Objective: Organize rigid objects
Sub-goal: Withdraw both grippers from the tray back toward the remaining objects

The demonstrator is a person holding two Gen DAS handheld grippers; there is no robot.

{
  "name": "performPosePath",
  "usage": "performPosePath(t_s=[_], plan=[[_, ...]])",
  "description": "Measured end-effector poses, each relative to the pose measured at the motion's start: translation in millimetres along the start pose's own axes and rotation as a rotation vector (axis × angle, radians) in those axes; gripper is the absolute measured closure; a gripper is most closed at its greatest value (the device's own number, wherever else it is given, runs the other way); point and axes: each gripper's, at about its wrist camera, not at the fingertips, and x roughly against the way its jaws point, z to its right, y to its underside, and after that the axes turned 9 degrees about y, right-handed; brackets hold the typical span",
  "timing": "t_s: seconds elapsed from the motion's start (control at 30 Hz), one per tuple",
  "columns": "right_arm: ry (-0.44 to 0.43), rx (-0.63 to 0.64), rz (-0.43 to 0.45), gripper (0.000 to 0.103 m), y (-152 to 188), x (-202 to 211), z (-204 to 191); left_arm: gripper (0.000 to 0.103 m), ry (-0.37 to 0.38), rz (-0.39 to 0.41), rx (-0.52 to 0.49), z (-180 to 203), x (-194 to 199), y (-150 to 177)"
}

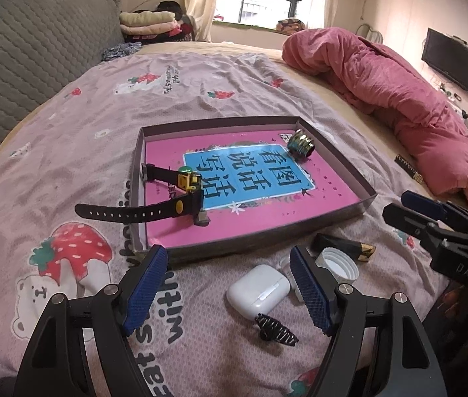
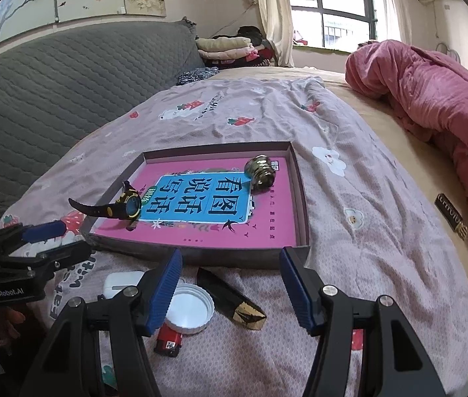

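A shallow box tray (image 1: 367,198) (image 2: 303,198) with a pink book lining lies on the bedsheet. Inside it are a black and yellow watch (image 1: 167,198) (image 2: 124,203), its strap hanging over the left wall, and a shiny metal cap (image 1: 301,144) (image 2: 260,172). In front of the tray lie a white earbud case (image 1: 258,289) (image 2: 118,283), a white lid (image 1: 339,263) (image 2: 189,307), a black and gold bar (image 1: 343,248) (image 2: 234,299), a black hair claw (image 1: 275,329) and a red lighter (image 2: 168,339). My left gripper (image 1: 230,287) is open over the earbud case. My right gripper (image 2: 230,287) is open above the bar.
A pink quilt (image 1: 382,76) (image 2: 432,99) is heaped on the right of the bed. A grey padded headboard (image 1: 28,53) (image 2: 52,82) stands at the left. A small black box (image 2: 448,215) lies on the sheet by the quilt. Folded clothes (image 1: 151,23) sit at the far end.
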Motion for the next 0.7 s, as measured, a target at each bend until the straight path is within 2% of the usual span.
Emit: performPosePath(t_s=[0.27,0.7], plan=[[-0.004,-0.022,-0.029,0.042,4.2,-0.1,4.2,0.025,0.004,-0.004,0.003,-1.2,4.6,4.0],[-0.018,0.034,-0.042,0.042,12.2,6.8,-11.6,0.025,0.017,-0.024,0.027,-1.6,11.2,12.7]])
